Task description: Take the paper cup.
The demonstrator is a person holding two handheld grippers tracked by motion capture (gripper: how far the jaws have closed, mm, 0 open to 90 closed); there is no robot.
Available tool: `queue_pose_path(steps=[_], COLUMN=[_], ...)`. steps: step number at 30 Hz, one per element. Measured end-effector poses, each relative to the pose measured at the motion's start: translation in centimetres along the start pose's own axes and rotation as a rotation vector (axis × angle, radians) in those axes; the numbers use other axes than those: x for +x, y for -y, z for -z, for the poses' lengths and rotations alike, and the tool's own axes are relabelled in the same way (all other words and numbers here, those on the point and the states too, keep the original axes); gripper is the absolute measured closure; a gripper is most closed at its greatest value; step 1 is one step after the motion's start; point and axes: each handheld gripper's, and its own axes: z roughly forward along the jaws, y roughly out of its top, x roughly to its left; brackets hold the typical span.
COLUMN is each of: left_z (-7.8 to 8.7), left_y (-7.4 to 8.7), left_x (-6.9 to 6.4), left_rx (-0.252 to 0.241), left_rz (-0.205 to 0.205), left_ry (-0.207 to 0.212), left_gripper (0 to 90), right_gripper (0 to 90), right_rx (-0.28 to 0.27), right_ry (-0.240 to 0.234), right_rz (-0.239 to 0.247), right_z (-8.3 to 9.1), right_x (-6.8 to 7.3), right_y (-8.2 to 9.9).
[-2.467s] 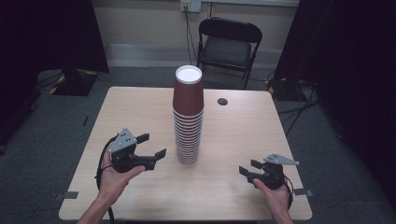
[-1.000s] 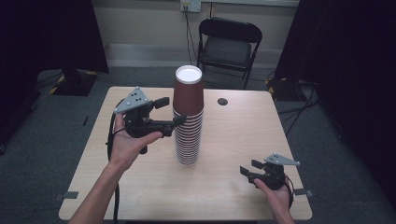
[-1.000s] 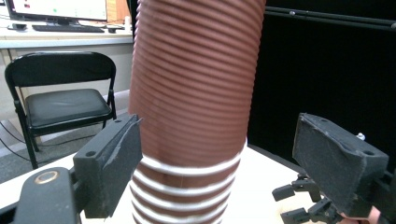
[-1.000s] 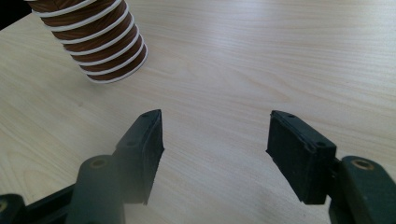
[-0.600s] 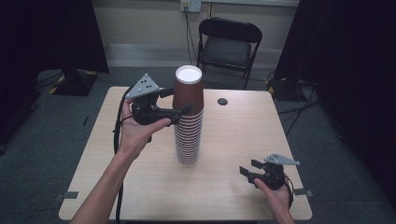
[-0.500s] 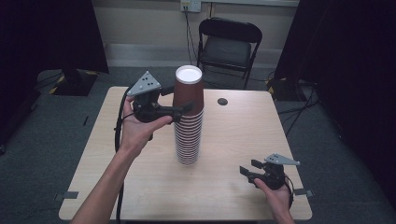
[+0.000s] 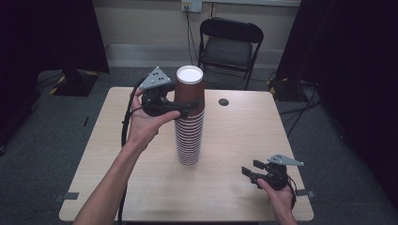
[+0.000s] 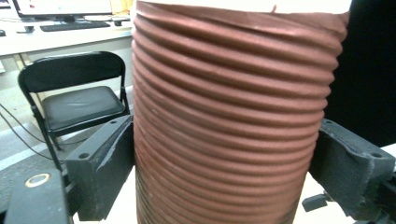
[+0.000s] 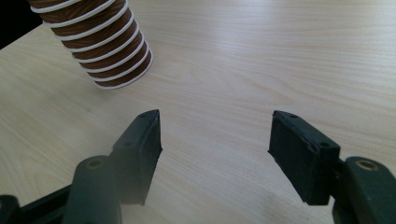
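Left gripper (image 7: 187, 107): raised at top of cup stack (image 7: 189, 126), jaws astride upper cups. Jaws have just been opening; stack between them. In left gripper view, left pad touches or nearly touches cup wall, right pad stands clear; no firm grip.
Right gripper (image 7: 250, 169): low over table (image 7: 234, 136) near front right corner, jaws spread wide, nothing between them.
Cup stack: tall, brown, upright, mid-table; top cup white inside.
Small dark disc (image 7: 224, 101): on table beyond stack.
Black folding chair (image 7: 229, 44): behind table.
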Motion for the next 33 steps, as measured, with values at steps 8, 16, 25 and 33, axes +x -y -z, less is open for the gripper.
queue_pose_path(steps=[8, 16, 25, 33], left_z=[-0.6, -1.8, -2.4, -2.4], left_y=[0.2, 0.7, 1.4, 1.4], left_x=[-0.1, -0.3, -0.3, 0.1], left_rx=[-0.024, 0.014, 0.030, 0.032], left_rz=[-0.002, -0.010, 0.003, -0.001], left_ry=[-0.017, -0.026, -0.017, 0.016], left_gripper=[12.3, 7.3, 8.8, 9.1], right_gripper=[34.2, 34.2, 34.1, 34.2], right_rx=[0.004, 0.006, 0.008, 0.009], right_ry=[-0.022, -0.026, -0.030, -0.028], right_rz=[-0.009, -0.010, -0.005, -0.007], right_z=[0.0, 0.0, 0.0, 0.0], right_x=[0.0, 0.0, -0.1, 0.0], right_y=[0.0, 0.0, 0.1, 0.1])
